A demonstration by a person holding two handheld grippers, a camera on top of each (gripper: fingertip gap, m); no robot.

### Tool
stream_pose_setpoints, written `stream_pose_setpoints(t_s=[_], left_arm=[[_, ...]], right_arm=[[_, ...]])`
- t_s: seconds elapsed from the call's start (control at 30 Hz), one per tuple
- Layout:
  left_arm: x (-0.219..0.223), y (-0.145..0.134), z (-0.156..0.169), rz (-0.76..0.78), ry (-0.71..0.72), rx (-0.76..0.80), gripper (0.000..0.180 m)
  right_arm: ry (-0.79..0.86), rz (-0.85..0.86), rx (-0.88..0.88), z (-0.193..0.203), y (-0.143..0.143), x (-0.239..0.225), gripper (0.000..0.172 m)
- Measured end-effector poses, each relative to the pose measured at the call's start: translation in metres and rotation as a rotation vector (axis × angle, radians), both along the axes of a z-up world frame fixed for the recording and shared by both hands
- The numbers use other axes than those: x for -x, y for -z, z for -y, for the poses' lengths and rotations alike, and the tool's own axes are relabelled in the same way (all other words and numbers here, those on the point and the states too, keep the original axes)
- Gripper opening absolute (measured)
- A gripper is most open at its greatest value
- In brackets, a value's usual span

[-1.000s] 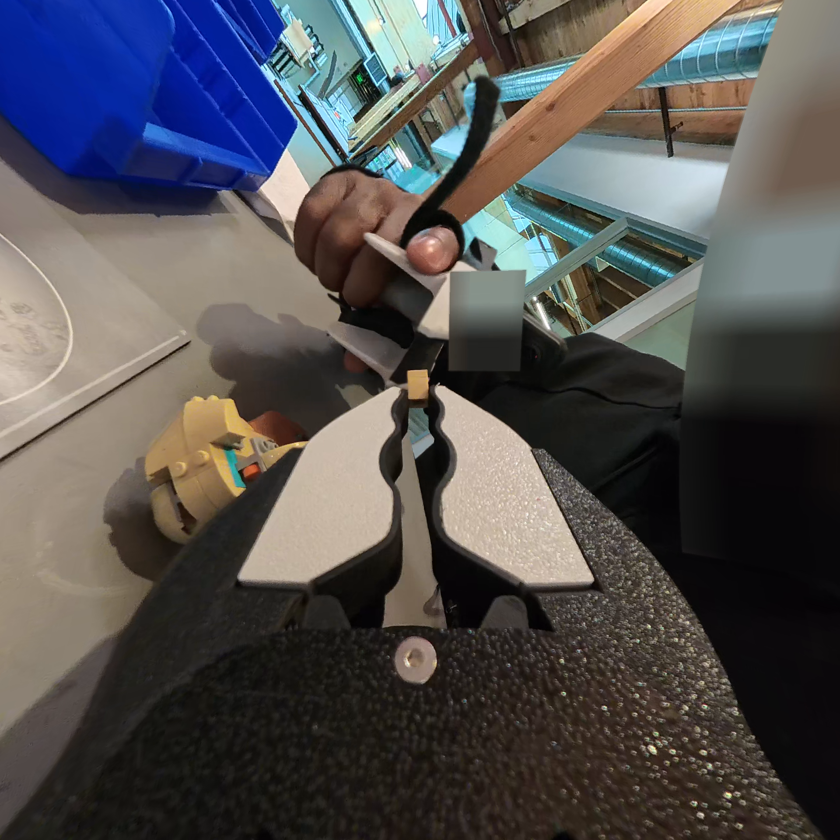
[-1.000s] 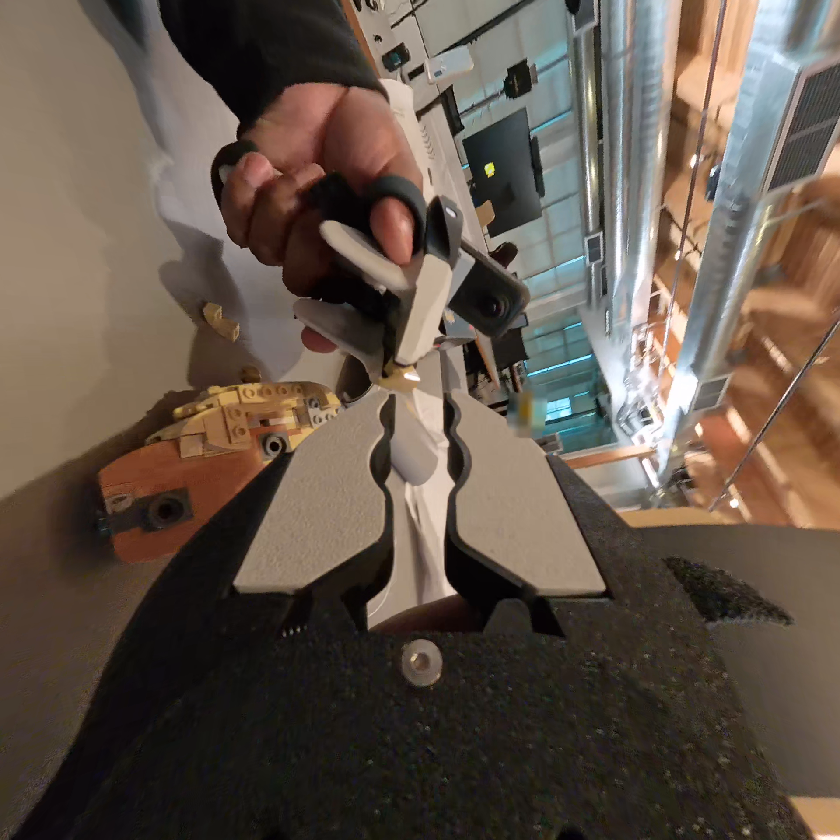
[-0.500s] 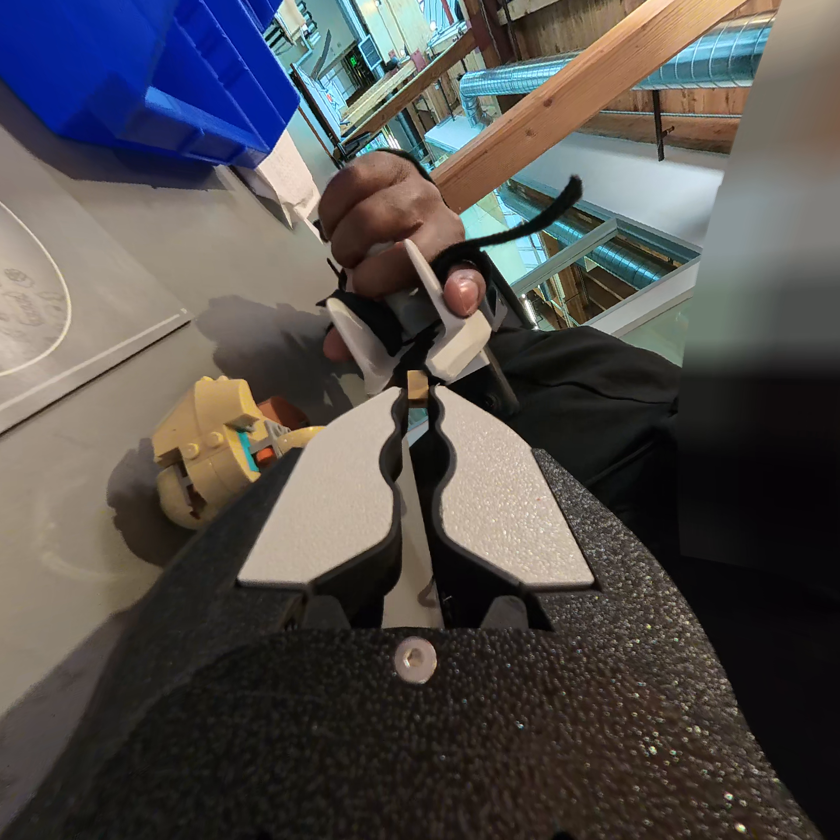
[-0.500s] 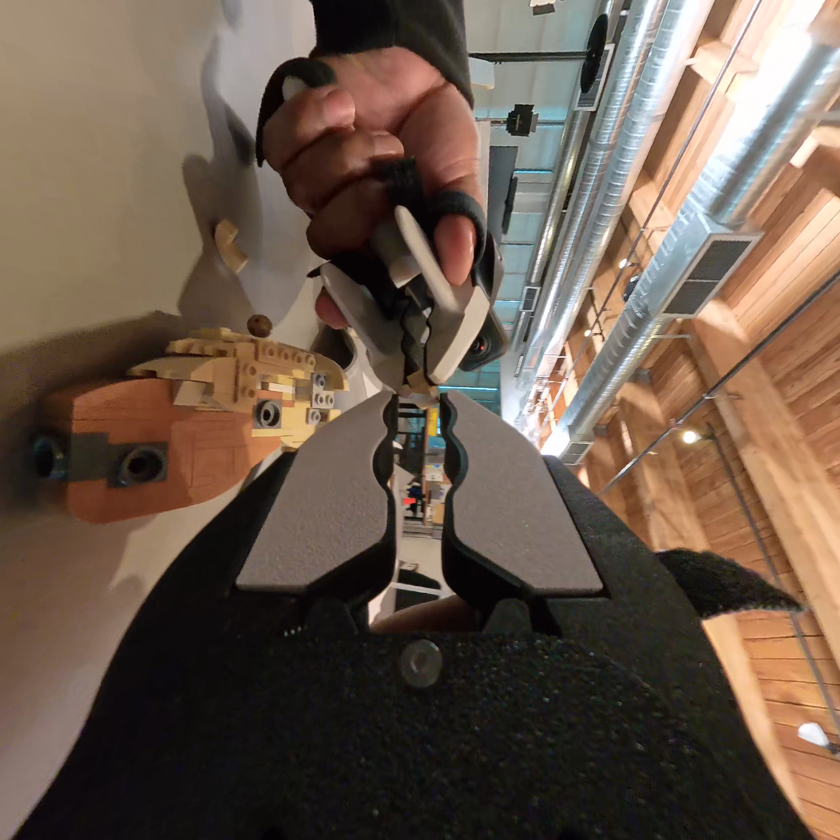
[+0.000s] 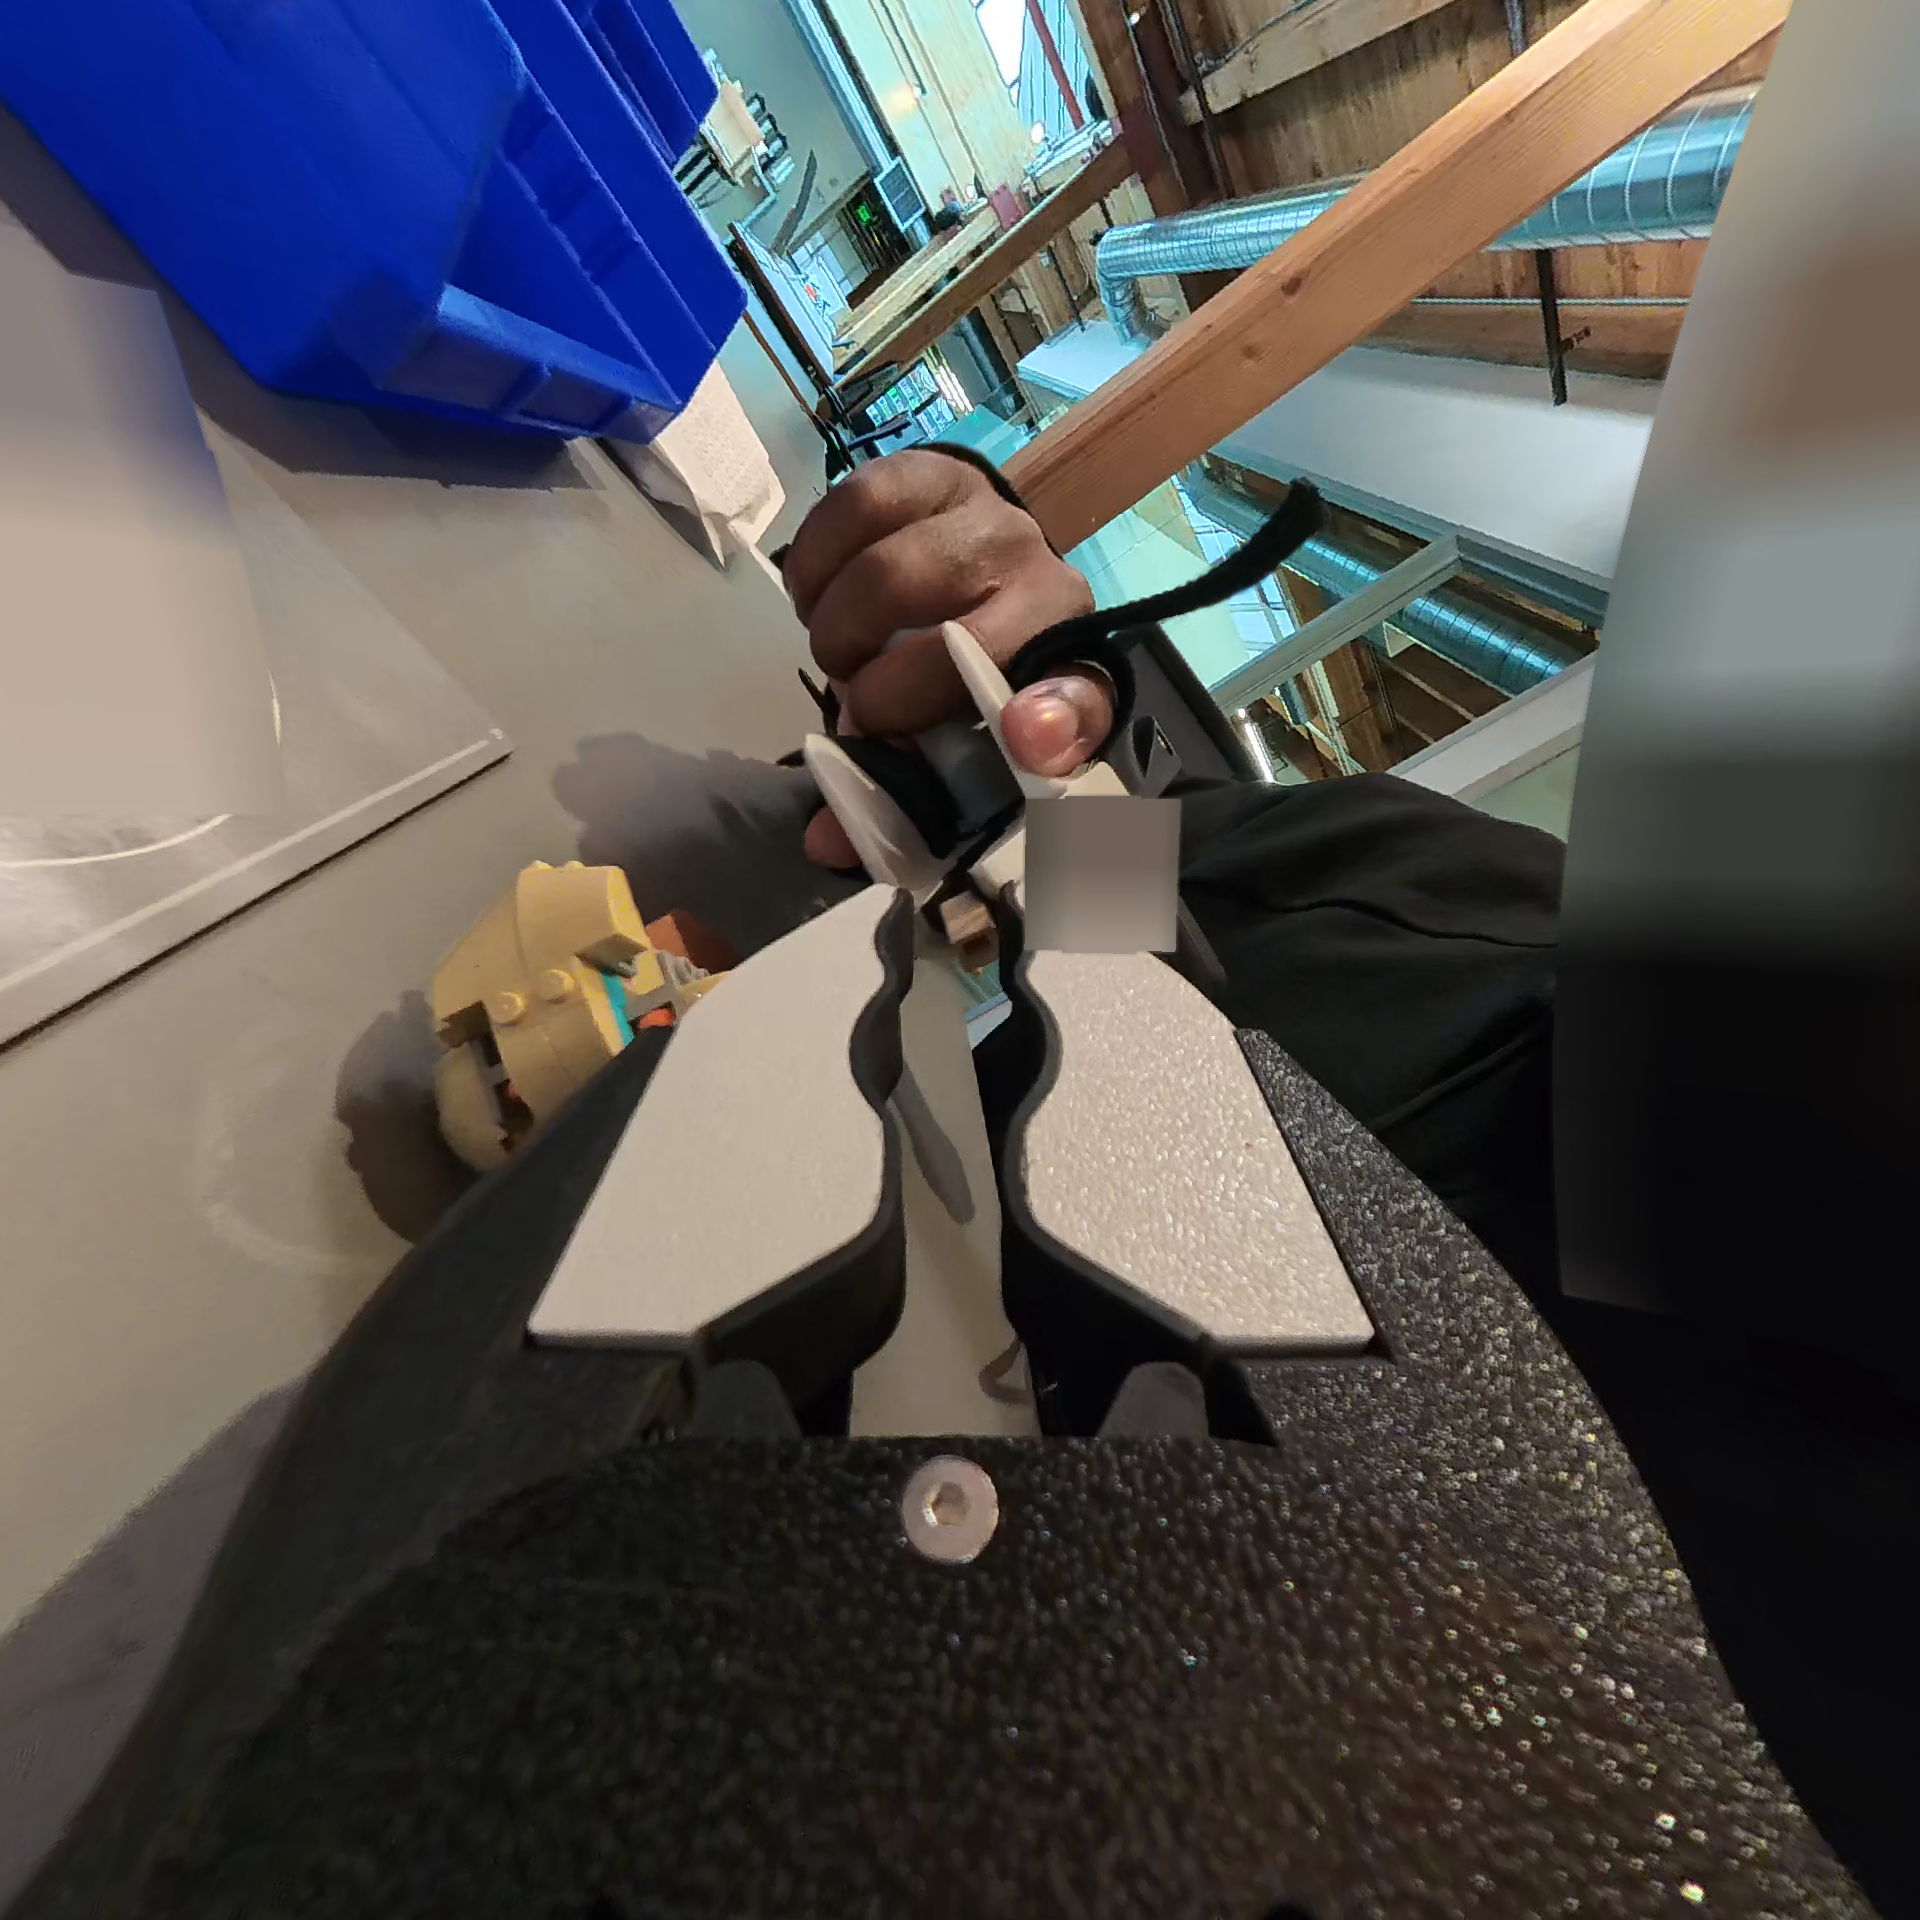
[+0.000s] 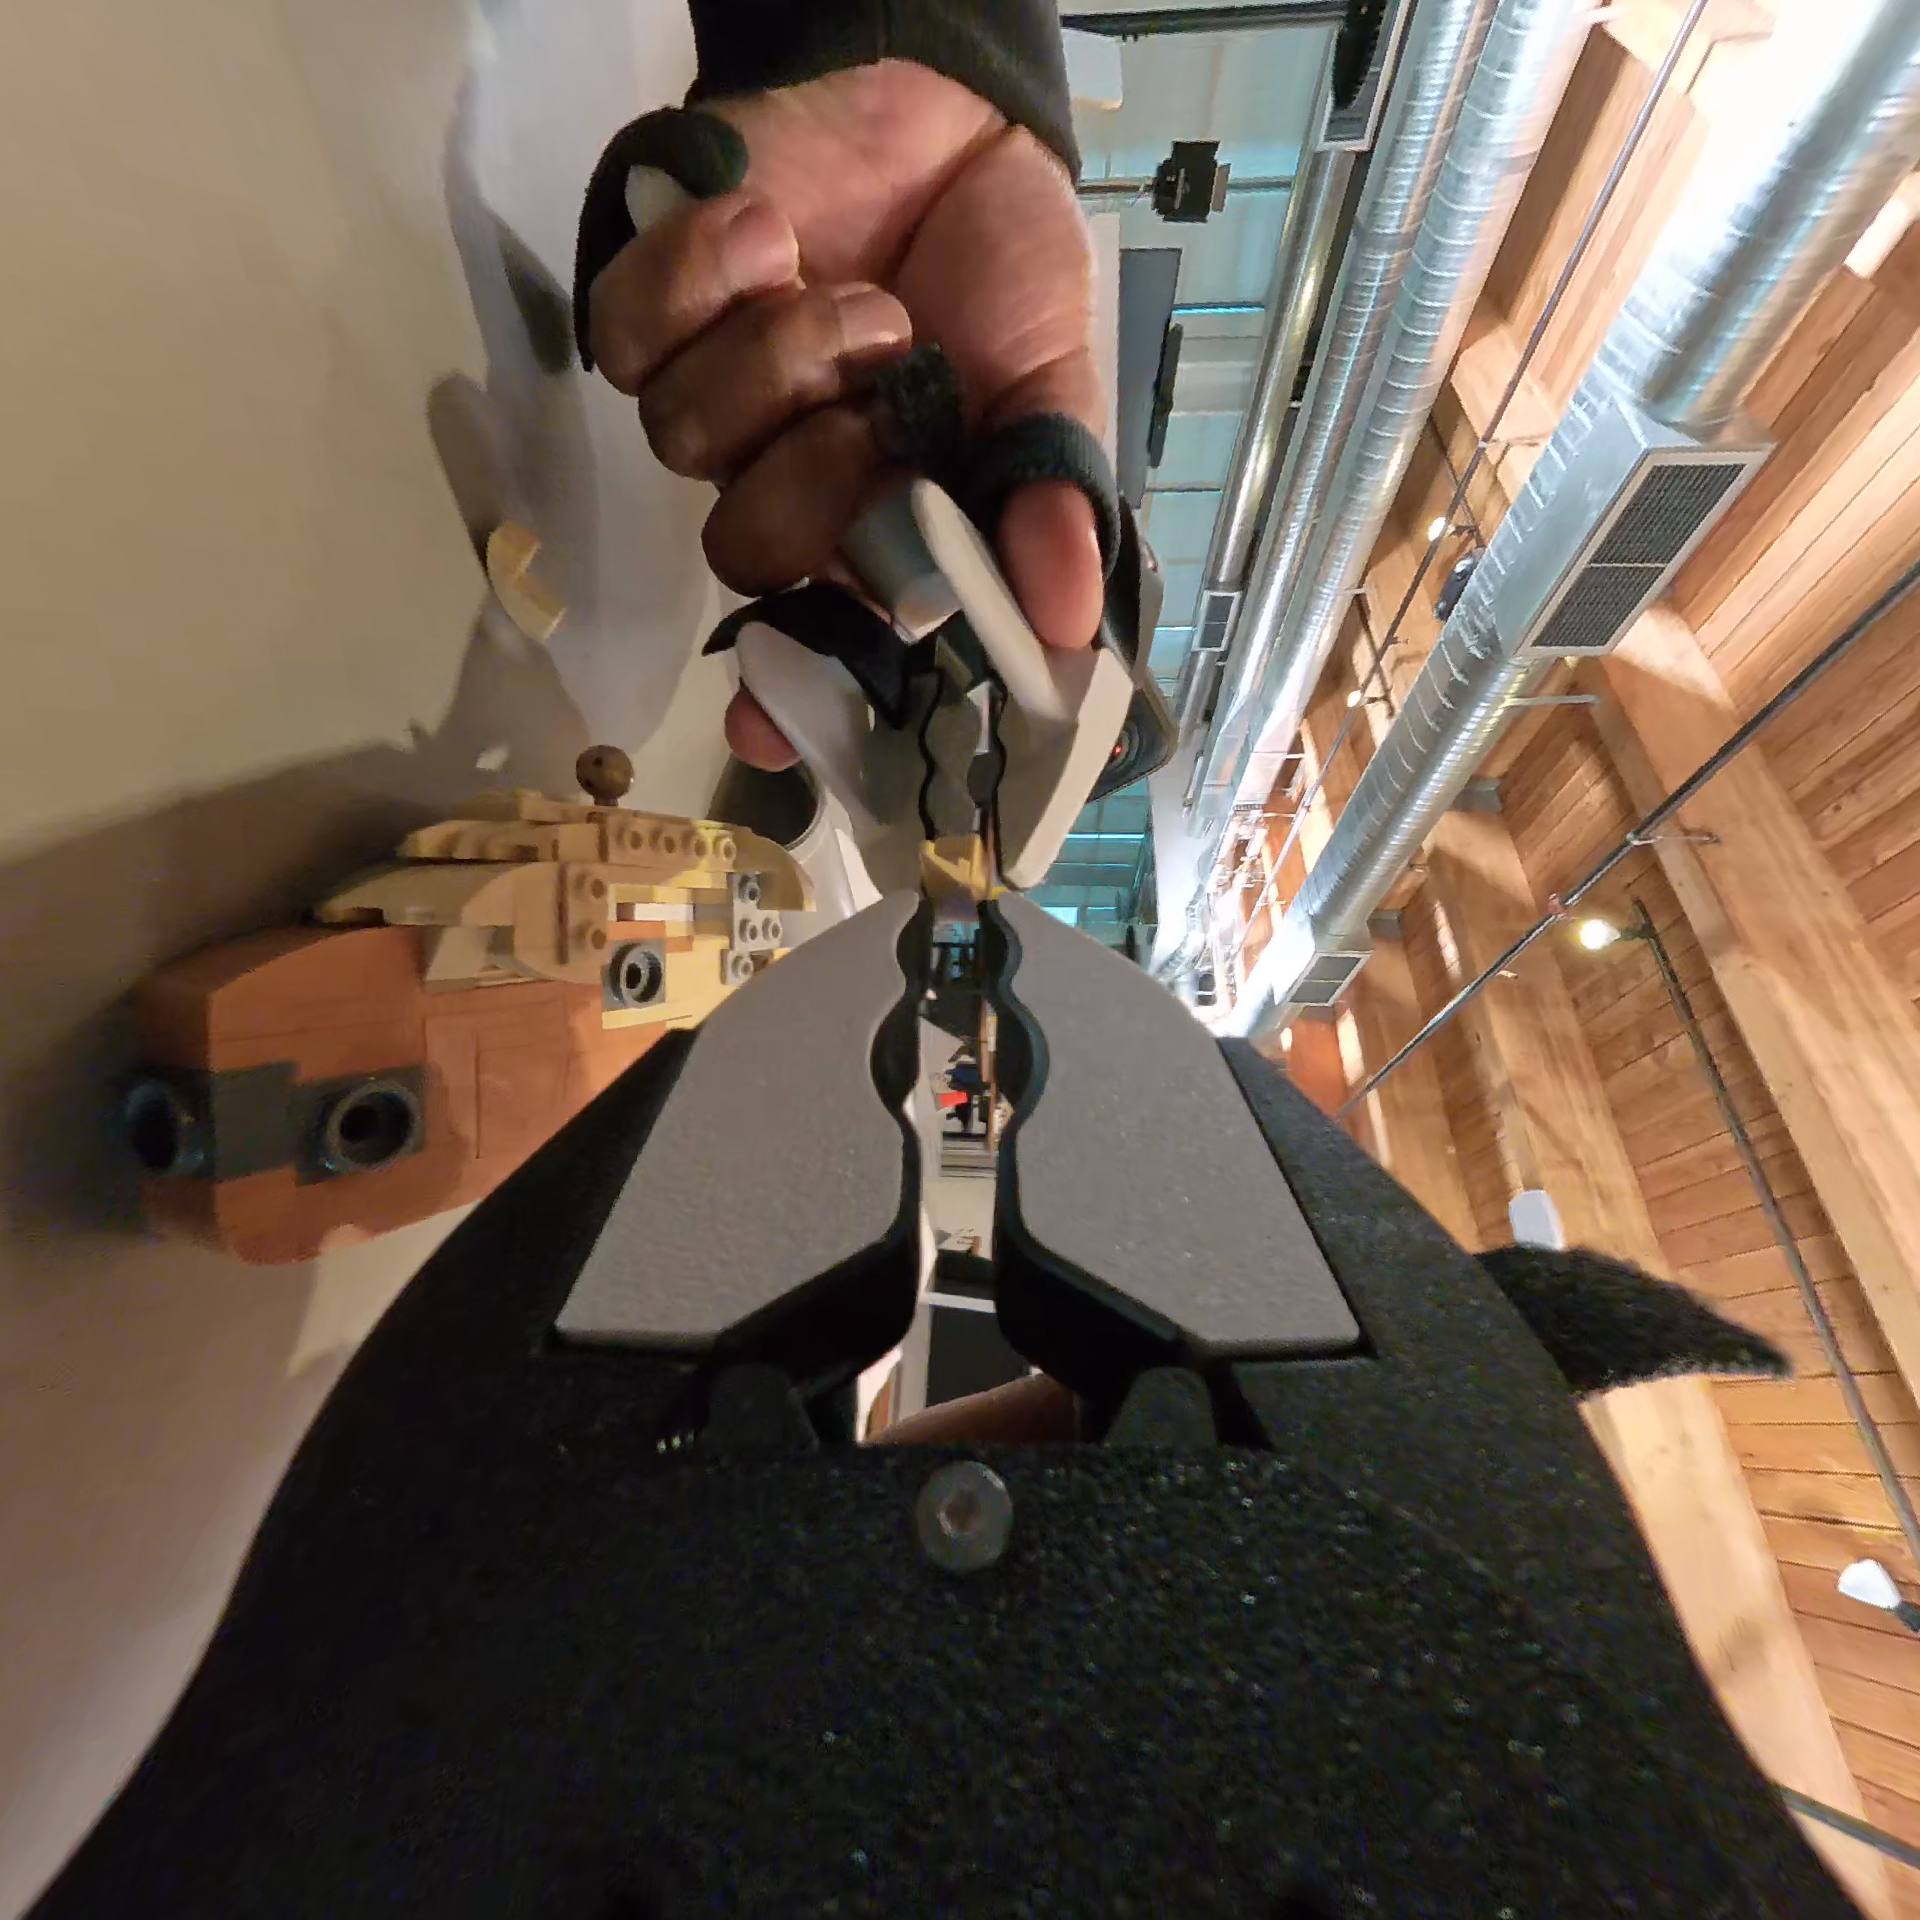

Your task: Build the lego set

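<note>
Brick model (image 6: pixel 499 977) on grey table (image 5: pixel 520 623), tan over orange. Just beside it, both grippers meet tip to tip. Right gripper (image 6: pixel 954 914) pinching small tan brick (image 6: pixel 954 868); left gripper (image 5: pixel 956 925) spread, brick between its tips, contact unclear. Brick looks light, rigid, slippery: take flat sides.

Glossy, seemingly plastic blue bins (image 5: pixel 343 187)

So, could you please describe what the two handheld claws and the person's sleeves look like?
Each claw has light grey textured fingers with wavy black inner pads, on a black speckled body with a silver screw. Black fabric straps loop over the fingers of each hand. The sleeves are black.
</note>
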State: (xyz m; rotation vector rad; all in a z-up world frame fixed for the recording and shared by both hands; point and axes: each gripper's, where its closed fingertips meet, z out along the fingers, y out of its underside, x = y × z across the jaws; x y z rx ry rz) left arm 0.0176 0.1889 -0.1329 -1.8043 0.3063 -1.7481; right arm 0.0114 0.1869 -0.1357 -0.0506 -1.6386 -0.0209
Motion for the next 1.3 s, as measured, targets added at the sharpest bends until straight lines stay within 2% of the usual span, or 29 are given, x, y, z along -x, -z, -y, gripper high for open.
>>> stream_pose_setpoints(t_s=[0.1, 0.2, 0.3, 0.4, 0.6, 0.8, 1.3], left_arm=[[0.004, 0.000, -0.004, -0.009, -0.035, -0.013, 0.015], [0.018, 0.001, -0.012, -0.078, -0.103, -0.070, 0.016], [0.035, 0.018, -0.017, -0.332, -0.166, -0.161, 0.020], [0.047, 0.036, -0.014, -0.545, -0.159, -0.214, 0.023], [0.048, 0.047, -0.009, -0.606, -0.119, -0.200, 0.023], [0.049, 0.056, -0.007, -0.656, -0.098, -0.193, 0.023], [0.041, 0.070, -0.002, -0.719, -0.049, -0.187, 0.022]], right_arm=[[0.036, 0.047, 0.069, -0.007, 0.007, 0.001, 0.008], [0.107, 0.156, 0.228, -0.019, 0.018, 0.000, 0.008], [0.206, 0.322, 0.474, -0.030, 0.033, -0.003, 0.009], [0.286, 0.438, 0.663, -0.033, 0.039, -0.005, 0.008], [0.416, 0.614, 0.909, -0.030, 0.049, -0.005, 0.008], [0.453, 0.647, 0.946, -0.033, 0.052, -0.001, 0.009], [0.500, 0.731, 0.910, -0.031, 0.051, 0.008, 0.008]])
